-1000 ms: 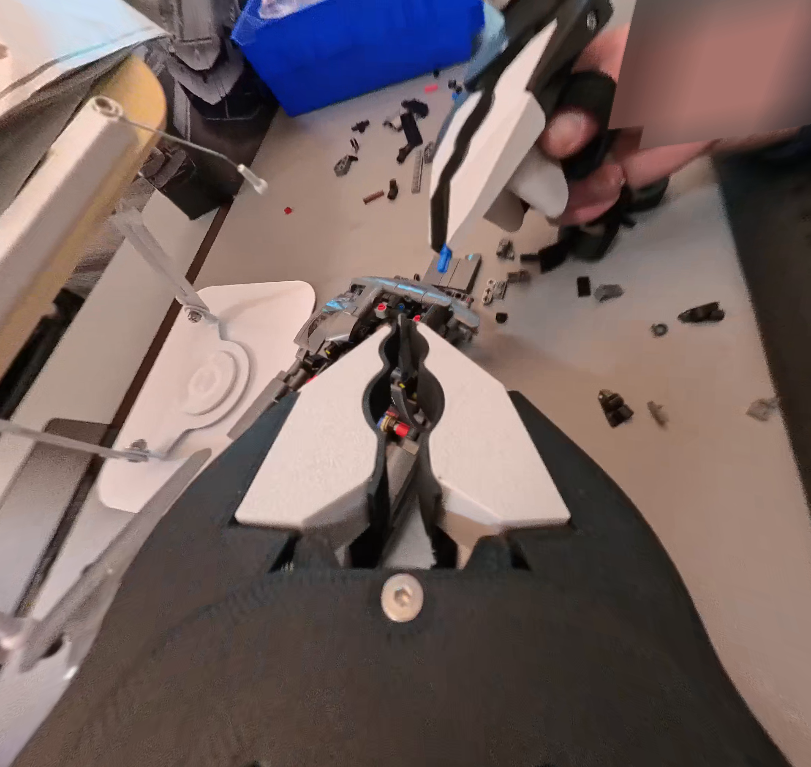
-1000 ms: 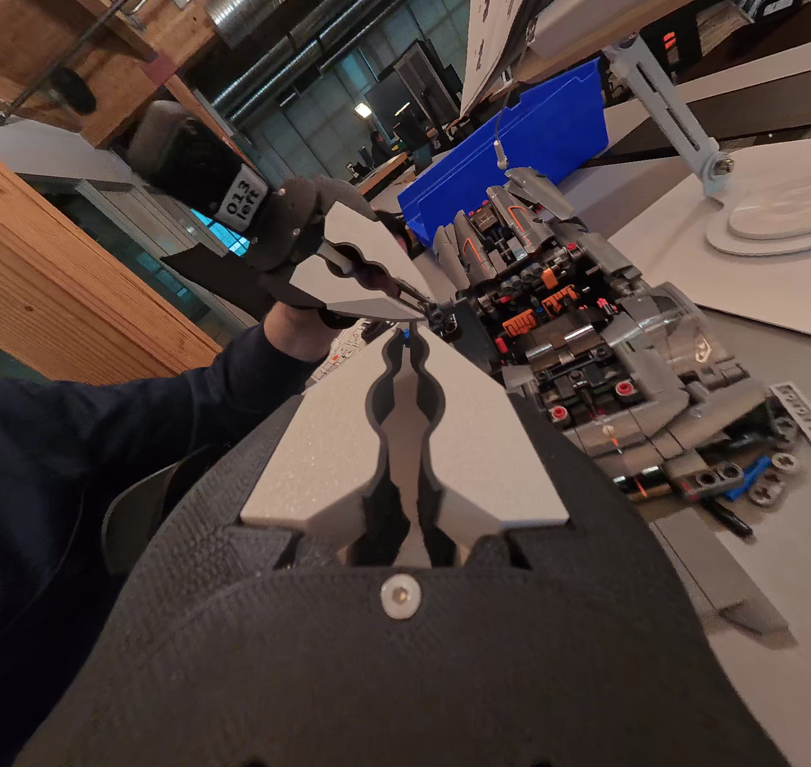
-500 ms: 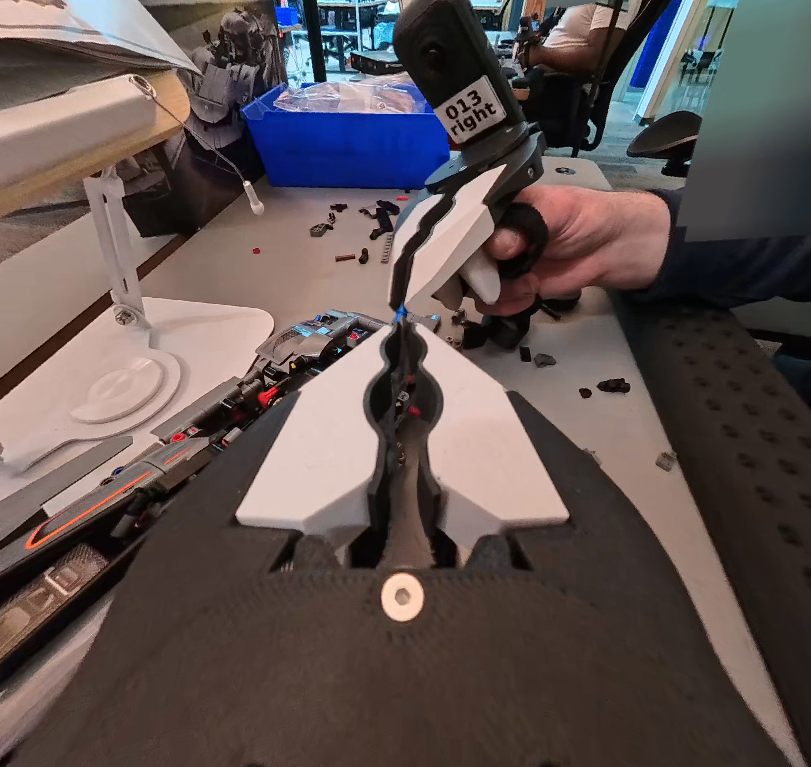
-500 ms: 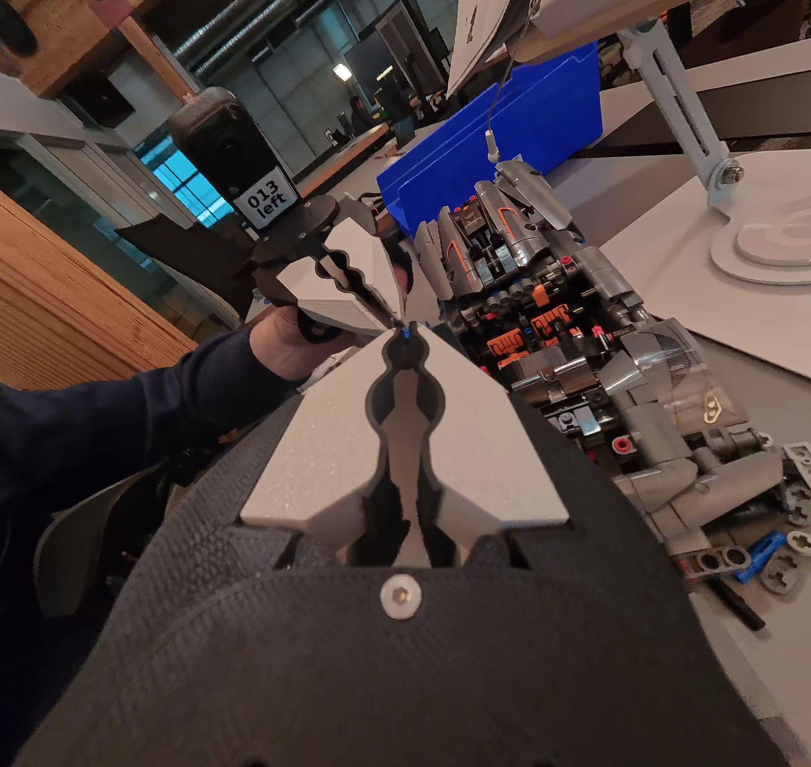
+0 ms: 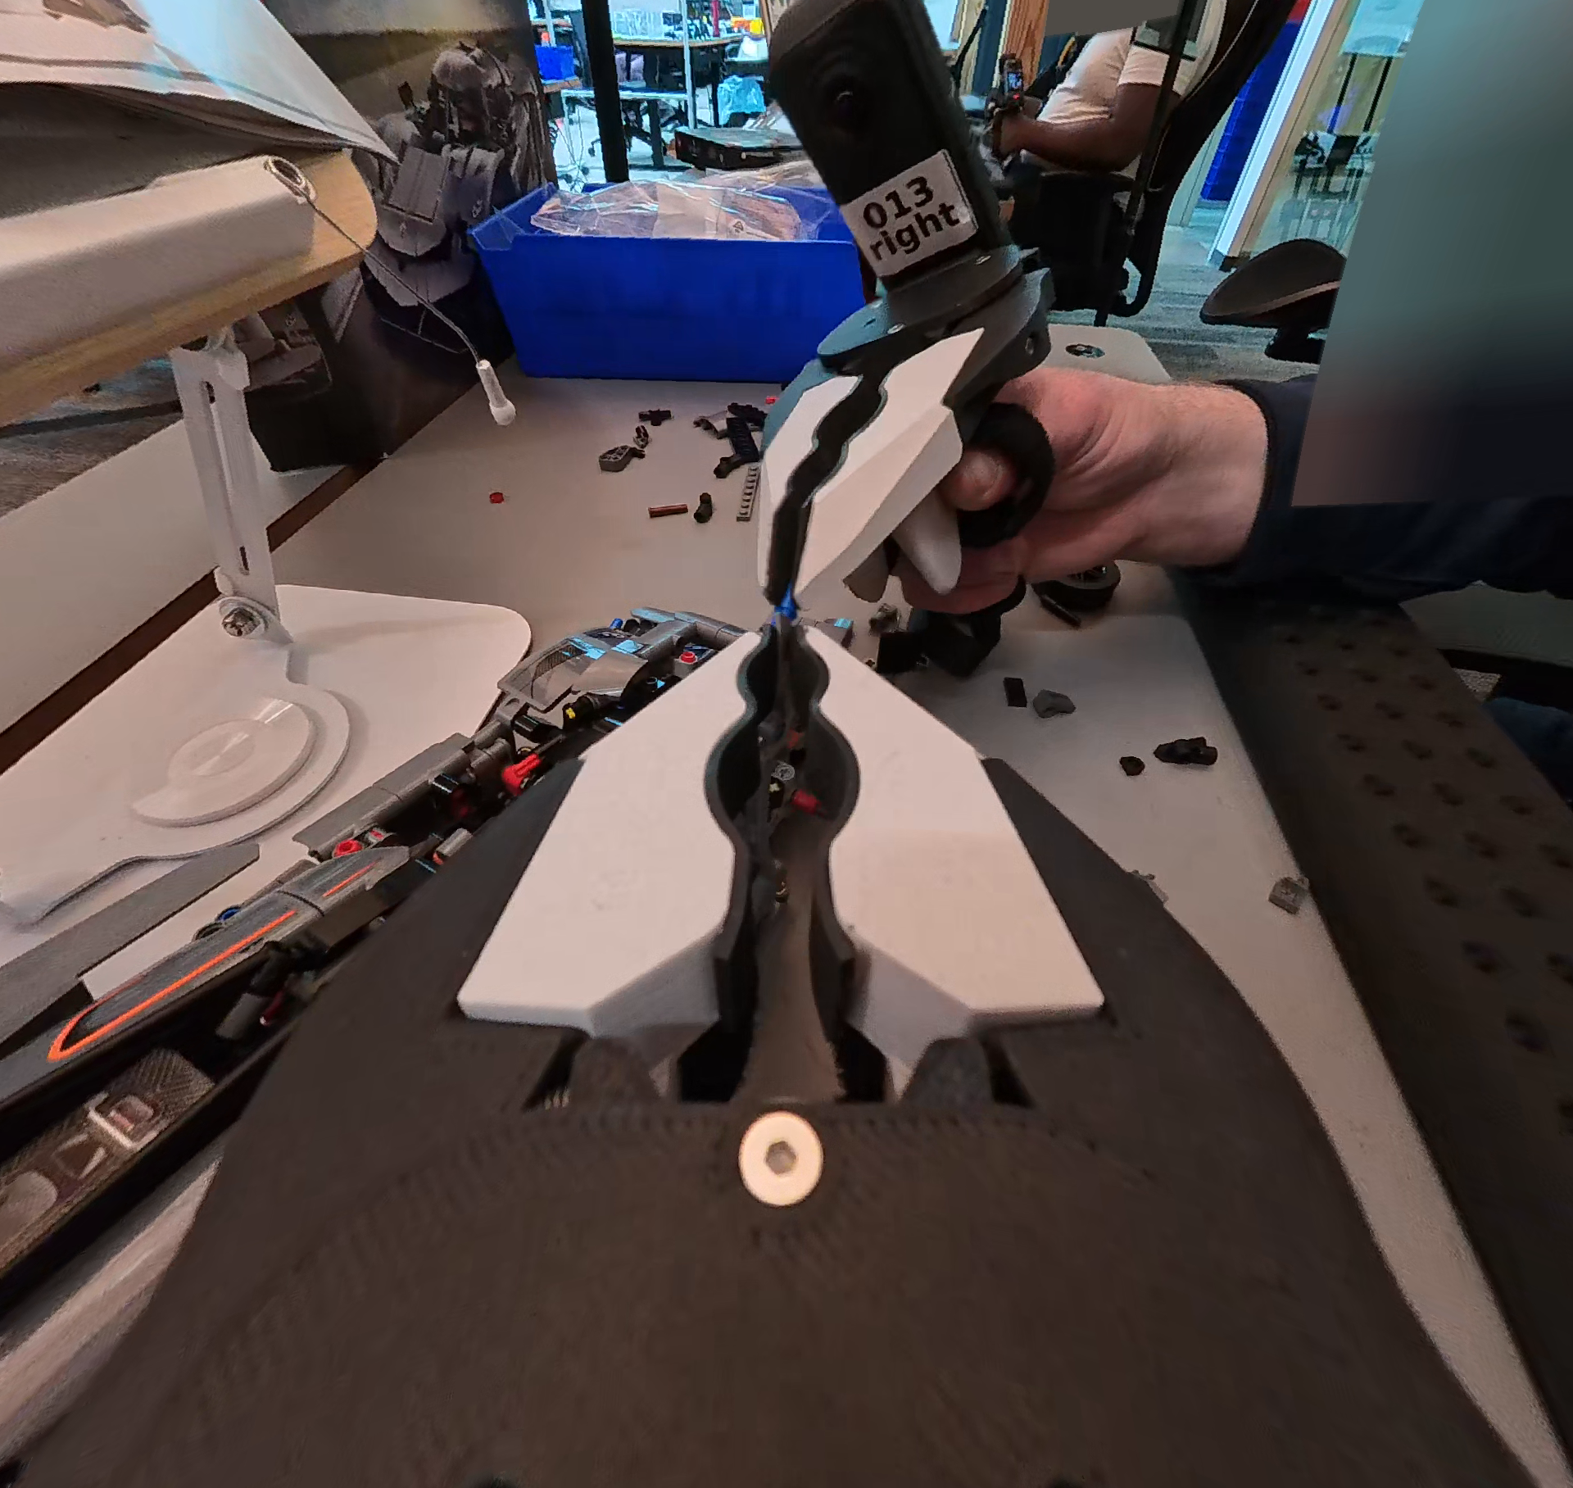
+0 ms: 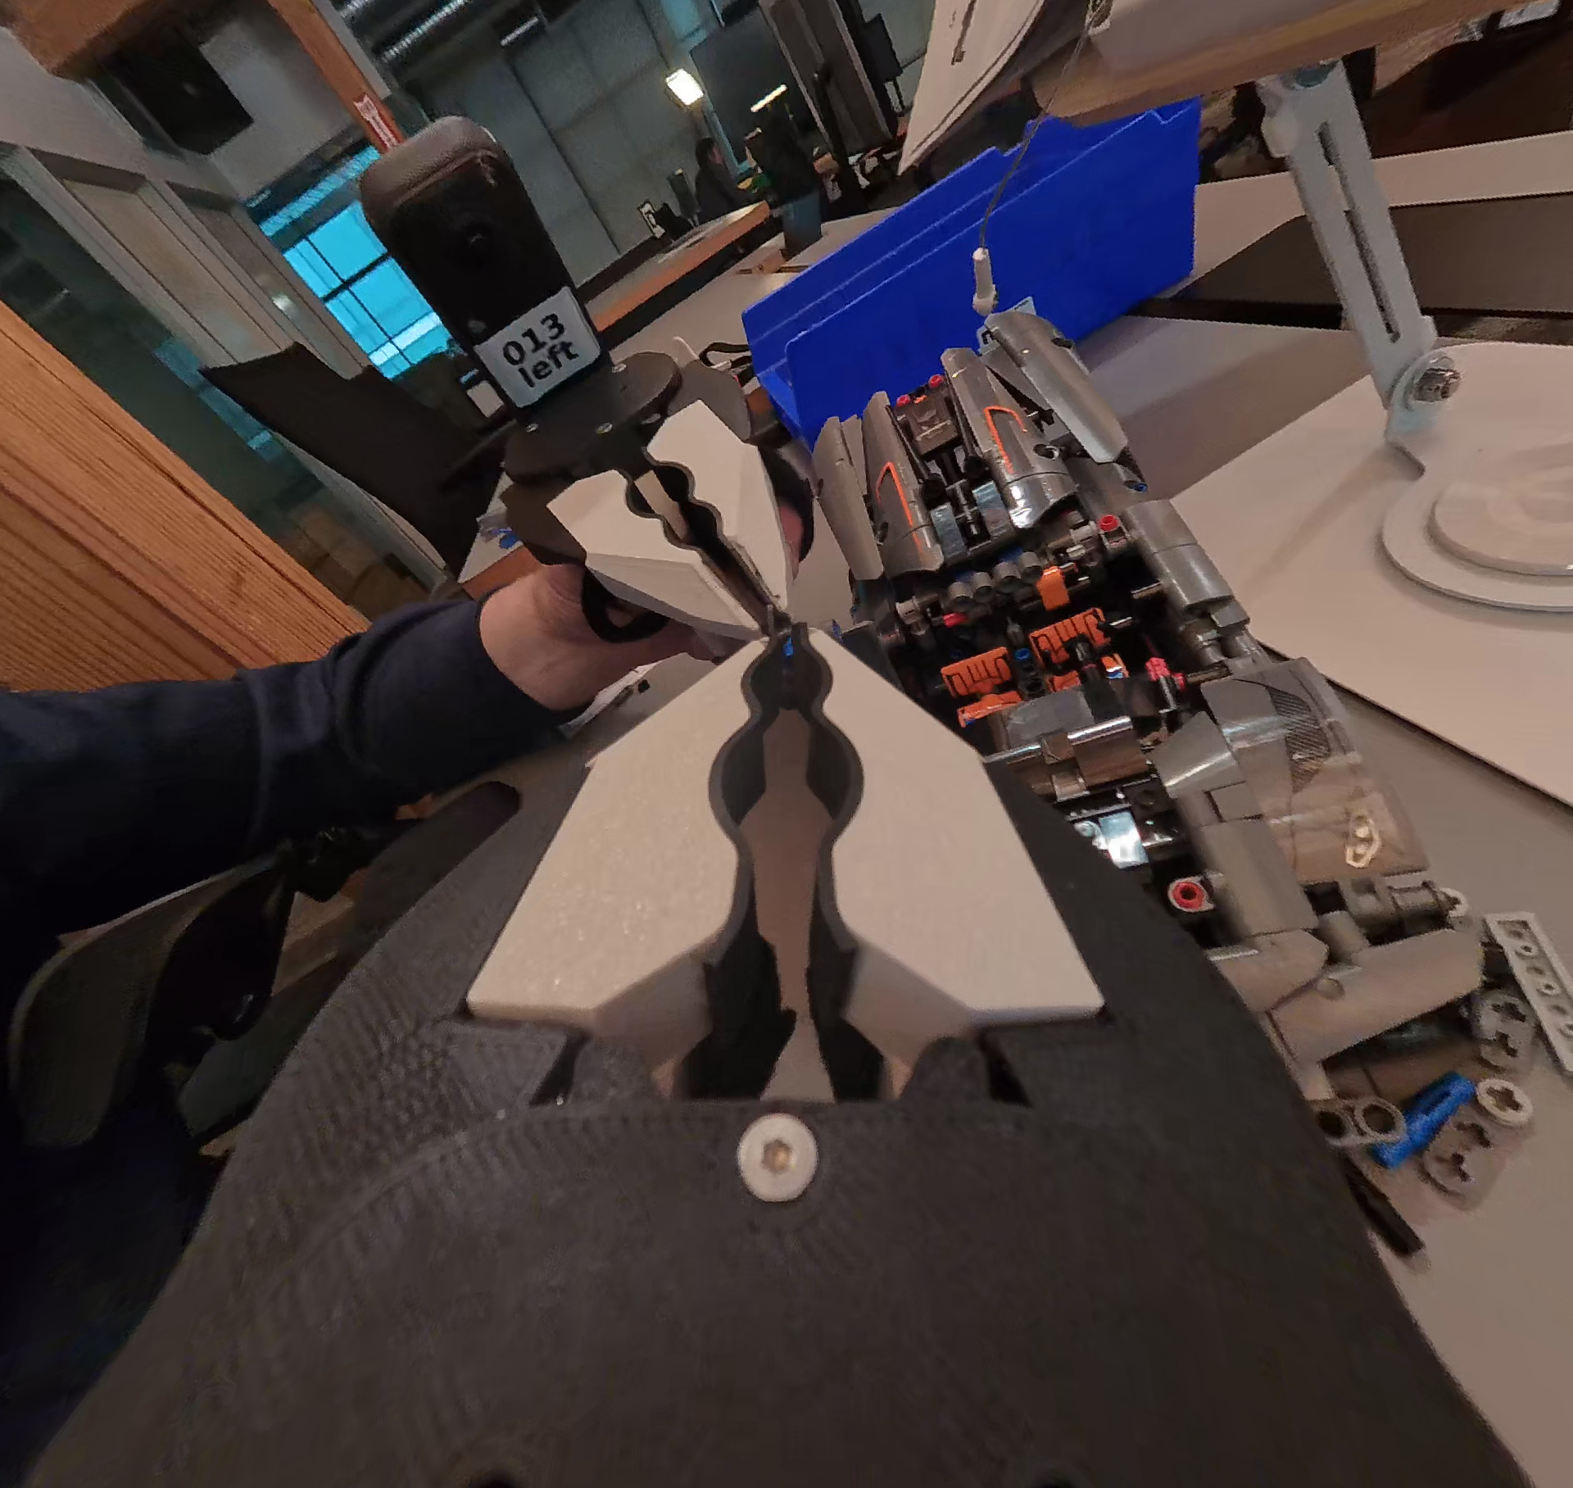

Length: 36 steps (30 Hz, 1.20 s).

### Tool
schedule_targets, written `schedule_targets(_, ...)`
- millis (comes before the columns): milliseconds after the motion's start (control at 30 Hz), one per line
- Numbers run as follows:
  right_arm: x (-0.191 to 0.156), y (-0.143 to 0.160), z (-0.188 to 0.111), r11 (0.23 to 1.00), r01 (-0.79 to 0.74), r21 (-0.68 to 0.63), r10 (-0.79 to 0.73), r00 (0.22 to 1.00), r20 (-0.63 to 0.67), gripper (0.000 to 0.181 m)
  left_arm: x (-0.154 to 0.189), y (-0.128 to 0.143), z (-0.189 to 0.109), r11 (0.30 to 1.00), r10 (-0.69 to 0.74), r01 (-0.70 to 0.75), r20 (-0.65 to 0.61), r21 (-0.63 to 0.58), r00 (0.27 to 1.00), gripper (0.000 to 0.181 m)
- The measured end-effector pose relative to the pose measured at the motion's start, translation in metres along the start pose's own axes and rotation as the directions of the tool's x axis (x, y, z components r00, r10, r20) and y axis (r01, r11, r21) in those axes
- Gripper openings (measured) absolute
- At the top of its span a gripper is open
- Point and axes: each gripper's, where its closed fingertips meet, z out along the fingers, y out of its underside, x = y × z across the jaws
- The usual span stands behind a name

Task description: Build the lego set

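Too small to identify: blue piece (image 5: 785, 601) pinched at frame centre. Cut off at left edge: car model (image 5: 255, 928).

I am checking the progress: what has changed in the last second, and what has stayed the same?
The left claw tilted up from looking down on the table to level, and the right claw came tip to tip with it. The small blue piece stays pinched in the right claw. The grey model and blue bin stayed put.
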Motion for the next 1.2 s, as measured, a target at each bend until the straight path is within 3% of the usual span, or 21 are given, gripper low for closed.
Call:
schedule_targets(967,-0.005,0.009,0.006,0.998,-0.064,-0.019,0.065,0.995,0.069,0.0,0.003,0.001,0.001,1.0,-0.003,0.003,-0.019,0.019,1.0,0.0)
schedule_targets(1200,-0.008,-0.008,-0.024,1.0,-0.01,0.003,0.01,0.999,0.051,0.0,0.003,0.001,-0.001,1.0,-0.009,0.009,-0.028,0.017,1.0,0.0)
